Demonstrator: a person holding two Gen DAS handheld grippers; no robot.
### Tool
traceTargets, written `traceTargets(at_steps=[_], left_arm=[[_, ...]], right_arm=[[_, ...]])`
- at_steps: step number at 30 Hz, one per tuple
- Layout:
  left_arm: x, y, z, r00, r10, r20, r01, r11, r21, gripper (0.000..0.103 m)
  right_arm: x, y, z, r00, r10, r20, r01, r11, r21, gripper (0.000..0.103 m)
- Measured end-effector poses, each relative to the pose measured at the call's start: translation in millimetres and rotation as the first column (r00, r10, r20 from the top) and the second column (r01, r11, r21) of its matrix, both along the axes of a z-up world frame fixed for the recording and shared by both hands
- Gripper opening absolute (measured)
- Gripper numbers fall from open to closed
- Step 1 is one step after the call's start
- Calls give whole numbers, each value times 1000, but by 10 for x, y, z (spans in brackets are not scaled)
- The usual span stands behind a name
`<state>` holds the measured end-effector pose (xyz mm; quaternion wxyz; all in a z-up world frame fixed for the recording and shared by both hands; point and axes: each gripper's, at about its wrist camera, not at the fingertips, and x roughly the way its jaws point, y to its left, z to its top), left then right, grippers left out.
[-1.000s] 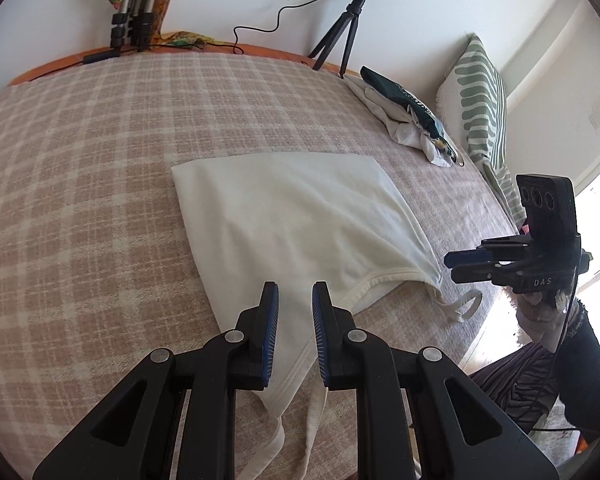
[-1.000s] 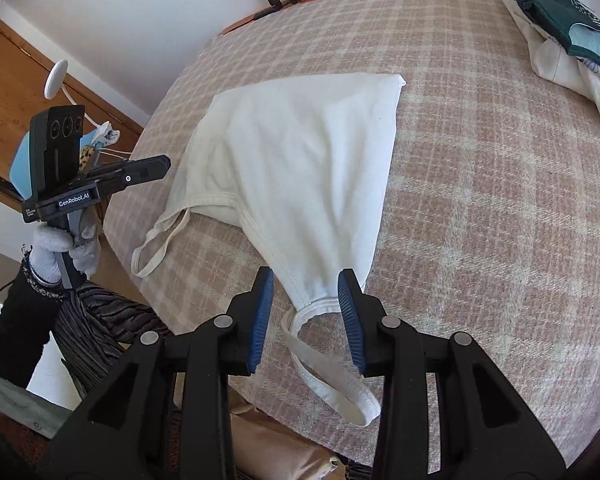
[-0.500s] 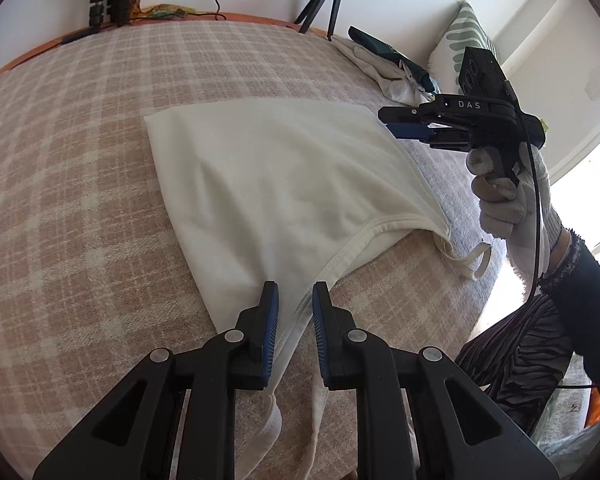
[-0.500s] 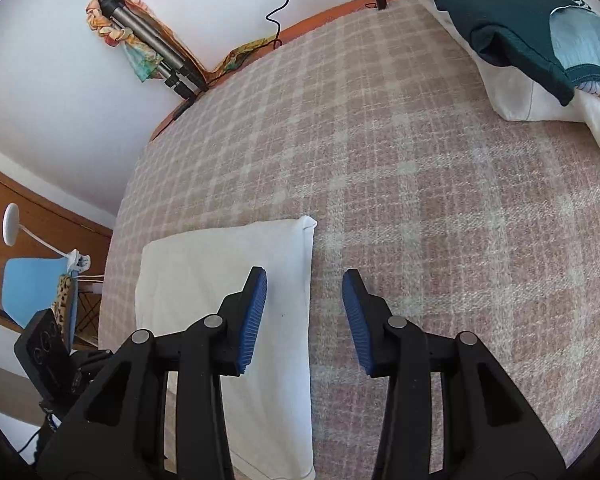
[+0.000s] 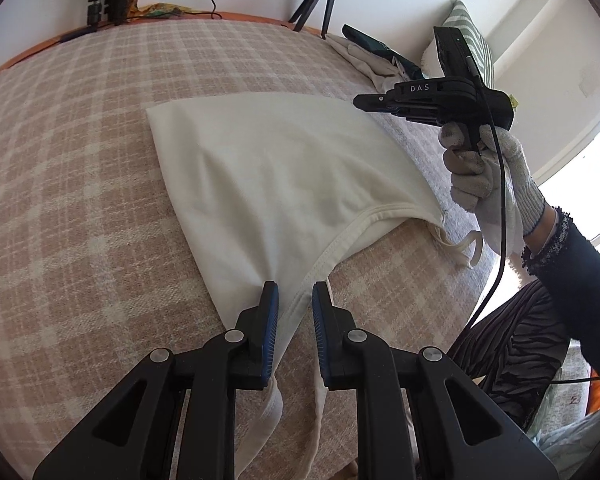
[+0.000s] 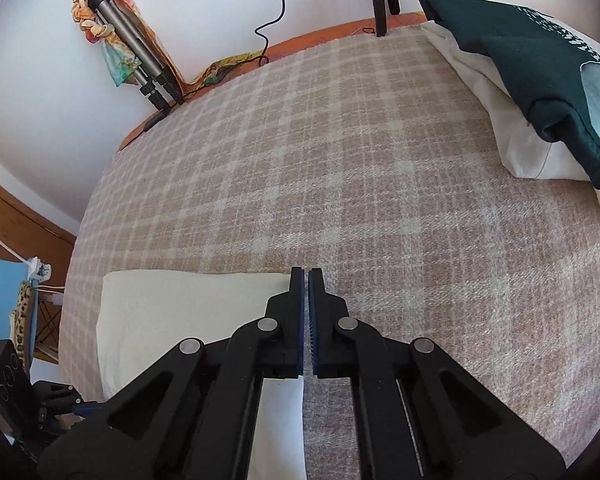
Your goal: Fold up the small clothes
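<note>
A cream cotton camisole top (image 5: 284, 176) is spread flat on the pink-and-cream checked bed cover (image 5: 80, 184), its strap end lying between the slightly parted fingers of the left gripper (image 5: 294, 334); whether the cloth is pinched there cannot be told. The right gripper (image 6: 305, 320) is clenched at the far hem corner, apparently on that corner. If only one layer was caught, the fold could be dragged askew. Both grippers are pitched steeply downward, the right in a gloved hand (image 5: 488, 176).
</note>
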<state>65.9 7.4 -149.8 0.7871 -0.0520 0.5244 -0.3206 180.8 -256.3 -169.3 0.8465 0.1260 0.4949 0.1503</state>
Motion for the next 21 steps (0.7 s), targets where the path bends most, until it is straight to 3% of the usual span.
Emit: traceTargets(at_steps=[3, 5, 6, 7, 10, 14, 21], left_arm=[[6, 124, 30, 998, 54, -31, -55, 998, -34, 17], [29, 227, 64, 995, 100, -27, -101, 993, -58, 32], [64, 280, 73, 992, 125, -24, -126, 990, -68, 45], [89, 331, 82, 988, 150, -23, -151, 986, -77, 49], [209, 489, 75, 977, 205, -67, -212, 967, -138, 49], [400, 651, 8, 948, 287, -140, -310, 931, -192, 49], [645, 594, -117, 926, 317, -206, -358, 909, -213, 49]], right_arm=[[3, -121, 23, 1000, -24, -2, 24, 999, 25, 3], [-30, -147, 76, 1000, -6, 13, 6, 1000, 25, 3], [-51, -158, 90, 1000, 5, 10, -6, 999, 37, 4], [-75, -170, 97, 1000, 10, 2, -10, 999, 49, 10], [-191, -211, 89, 1000, 16, -5, -16, 997, 75, 46], [-350, -289, 4, 998, 34, -49, -27, 992, 126, 48], [-632, -425, -110, 992, 59, -112, -33, 973, 227, 48]])
